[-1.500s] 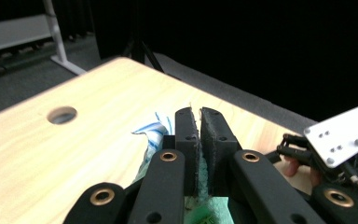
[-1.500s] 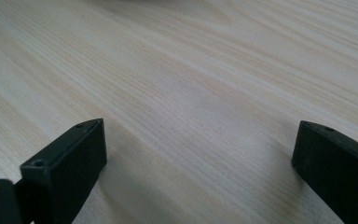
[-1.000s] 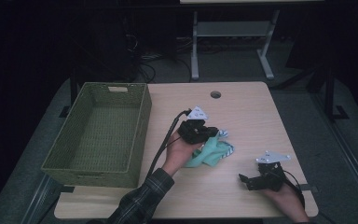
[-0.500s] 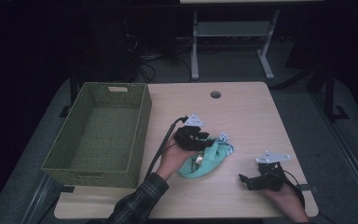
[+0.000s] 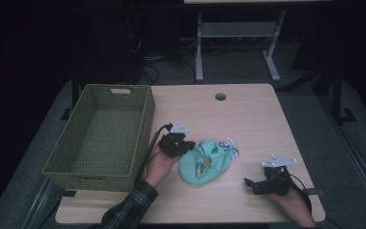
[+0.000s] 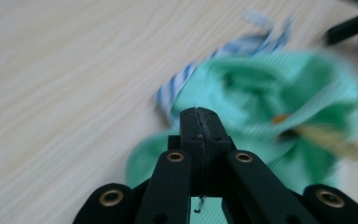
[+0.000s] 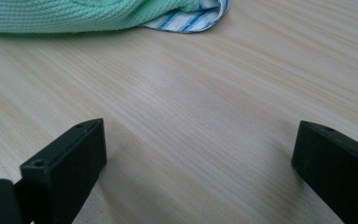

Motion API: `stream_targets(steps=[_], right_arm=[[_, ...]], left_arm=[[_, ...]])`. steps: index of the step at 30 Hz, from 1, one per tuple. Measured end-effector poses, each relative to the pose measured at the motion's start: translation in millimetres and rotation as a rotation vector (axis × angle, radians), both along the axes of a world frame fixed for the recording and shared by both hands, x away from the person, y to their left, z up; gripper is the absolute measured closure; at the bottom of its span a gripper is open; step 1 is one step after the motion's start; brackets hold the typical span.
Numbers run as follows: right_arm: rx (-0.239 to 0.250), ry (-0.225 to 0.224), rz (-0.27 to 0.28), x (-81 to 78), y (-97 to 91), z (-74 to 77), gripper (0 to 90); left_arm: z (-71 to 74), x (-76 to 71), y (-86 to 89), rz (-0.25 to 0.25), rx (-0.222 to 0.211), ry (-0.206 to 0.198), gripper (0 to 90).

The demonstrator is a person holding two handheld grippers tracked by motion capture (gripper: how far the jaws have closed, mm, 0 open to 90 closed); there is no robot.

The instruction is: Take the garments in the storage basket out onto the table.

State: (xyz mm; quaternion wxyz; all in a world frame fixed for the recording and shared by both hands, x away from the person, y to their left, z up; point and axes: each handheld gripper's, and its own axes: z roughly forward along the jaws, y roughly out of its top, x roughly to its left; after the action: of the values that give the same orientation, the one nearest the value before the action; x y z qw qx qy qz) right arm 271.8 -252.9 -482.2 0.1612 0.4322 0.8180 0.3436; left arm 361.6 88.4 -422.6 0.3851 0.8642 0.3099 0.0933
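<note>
A mint-green knitted cloth (image 5: 205,164) lies crumpled on the wooden table (image 5: 248,119), with a blue-and-white striped piece (image 5: 229,145) at its far edge. My left gripper (image 5: 189,147) sits at the cloth's left side. In the left gripper view its jaws (image 6: 199,116) have just been closing and now meet over the green cloth (image 6: 270,93). No fold shows between them. My right gripper (image 5: 249,183) rests low at the table's front right, open, pointing left toward the cloth. The right gripper view shows bare wood between the jaws (image 7: 198,140) and the cloth (image 7: 65,16) farther off.
An empty green woven basket (image 5: 145,124) stands along the table's left side, close to my left hand. A cable hole (image 5: 220,97) marks the far middle of the table. Beyond the table are a metal stand (image 5: 238,33) and dark floor.
My left gripper has moved toward me and down, and the green cloth has shifted with it and changed shape. The right gripper has kept still.
</note>
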Motion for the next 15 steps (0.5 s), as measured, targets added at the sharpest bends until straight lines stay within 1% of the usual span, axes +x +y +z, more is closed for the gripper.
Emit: stream_targets(steps=[1, 2, 5, 6, 9, 11, 12, 15], right_arm=[[0.000, 0.000, 0.000, 0.0, 0.0, 0.0, 2.7], [0.000, 0.000, 0.000, 0.0, 0.0, 0.0, 2.7], [0.000, 0.000, 0.000, 0.0, 0.0, 0.0, 2.7], [0.000, 0.000, 0.000, 0.0, 0.0, 0.0, 2.7], [0.000, 0.000, 0.000, 0.0, 0.0, 0.0, 2.7], [0.000, 0.000, 0.000, 0.0, 0.0, 0.0, 2.7], [0.000, 0.000, 0.000, 0.0, 0.0, 0.0, 2.7], [0.000, 0.000, 0.000, 0.0, 0.0, 0.0, 2.7]], left_arm=[[-4.2, 0.5, -0.2, 0.008, 0.037, -0.003, 89.7], [-8.6, 0.9, -0.8, 0.019, 0.056, 0.004, 89.7], [-19.7, 5.2, -2.2, 0.042, 0.096, 0.040, 89.7], [-22.3, 7.0, -2.3, 0.039, 0.116, 0.045, 89.7], [-29.5, 9.6, -4.3, 0.039, 0.154, 0.067, 89.7], [-33.0, 9.5, -5.6, 0.034, 0.175, 0.086, 89.7], [-33.0, 9.1, -5.2, 0.030, 0.176, 0.082, 89.7], [-32.2, 6.7, -4.6, 0.026, 0.182, 0.091, 89.7]])
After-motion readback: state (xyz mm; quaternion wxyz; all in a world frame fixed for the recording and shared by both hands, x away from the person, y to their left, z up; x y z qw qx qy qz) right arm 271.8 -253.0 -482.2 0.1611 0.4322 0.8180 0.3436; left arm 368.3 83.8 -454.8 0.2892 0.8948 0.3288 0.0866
